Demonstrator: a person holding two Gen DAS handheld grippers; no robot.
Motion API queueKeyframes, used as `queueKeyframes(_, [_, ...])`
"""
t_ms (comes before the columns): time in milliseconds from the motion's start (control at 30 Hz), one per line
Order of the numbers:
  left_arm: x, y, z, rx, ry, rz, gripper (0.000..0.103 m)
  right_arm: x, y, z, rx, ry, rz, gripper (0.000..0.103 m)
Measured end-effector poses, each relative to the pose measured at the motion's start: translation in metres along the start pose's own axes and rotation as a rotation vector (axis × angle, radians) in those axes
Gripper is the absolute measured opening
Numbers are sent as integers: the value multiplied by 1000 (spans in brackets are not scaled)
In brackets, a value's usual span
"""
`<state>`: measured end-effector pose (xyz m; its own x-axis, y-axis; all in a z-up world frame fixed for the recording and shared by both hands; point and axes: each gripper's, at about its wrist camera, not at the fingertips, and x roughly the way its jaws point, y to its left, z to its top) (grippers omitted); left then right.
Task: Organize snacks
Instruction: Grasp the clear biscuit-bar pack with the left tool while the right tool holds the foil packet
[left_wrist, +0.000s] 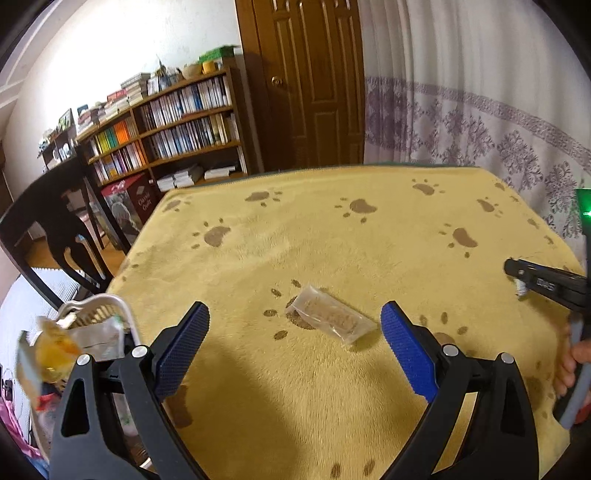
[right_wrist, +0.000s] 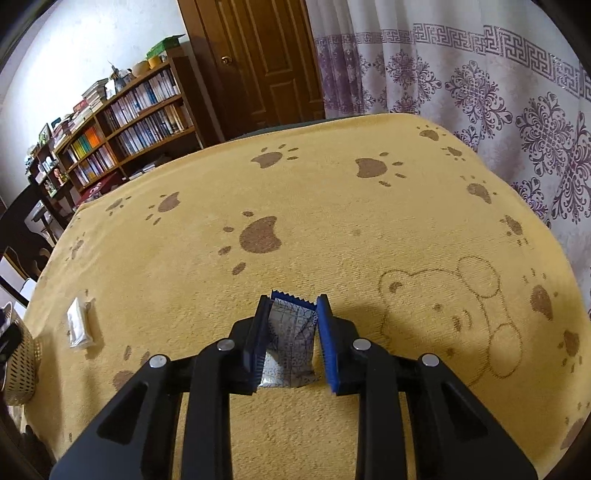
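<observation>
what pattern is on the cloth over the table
Brown paw prints and a bear outline on the yellow fleece cloth; right wrist view shows it best.

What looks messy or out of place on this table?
Little. One clear snack packet lies loose and askew on the paw-print blanket, outside the white basket at the table's left edge. The right gripper squeezes a crumpled blue-and-silver packet.
</observation>
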<state>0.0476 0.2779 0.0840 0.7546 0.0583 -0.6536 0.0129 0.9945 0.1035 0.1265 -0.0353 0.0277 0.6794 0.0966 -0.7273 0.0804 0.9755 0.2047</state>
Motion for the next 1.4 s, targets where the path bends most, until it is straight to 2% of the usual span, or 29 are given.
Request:
queueKeyframes(200, [35, -6, 3, -21, 75, -53, 95, 5, 6, -6, -7, 15, 24, 26])
queueKeyframes(500, [76, -22, 4, -26, 156, -66, 94, 5, 9, -10, -23, 5, 19, 26])
queueKeyframes(567, [84, -24, 2, -30, 179, -73, 85, 6, 10, -10, -30, 3, 18, 26])
queueKeyframes(633, [91, -24, -1, -38, 198, -80, 69, 4, 11, -11, -36, 0, 16, 26])
queueKeyframes(767, [91, -21, -4, -54, 185, -91, 53, 2, 14, -12, -51, -11, 11, 26])
queueKeyframes(833, [90, -16, -5, -77, 183, -97, 30, 1, 16, -13, -58, -13, 10, 26])
queueKeyframes(1067, [74, -2, -7, -128, 146, -139, 28, -4, 18, -15, -67, -25, 14, 26])
queueKeyframes(1400, [15, 2, -5, -105, 44, -121, 28, -19, 34, -17, -85, -47, 63, 26])
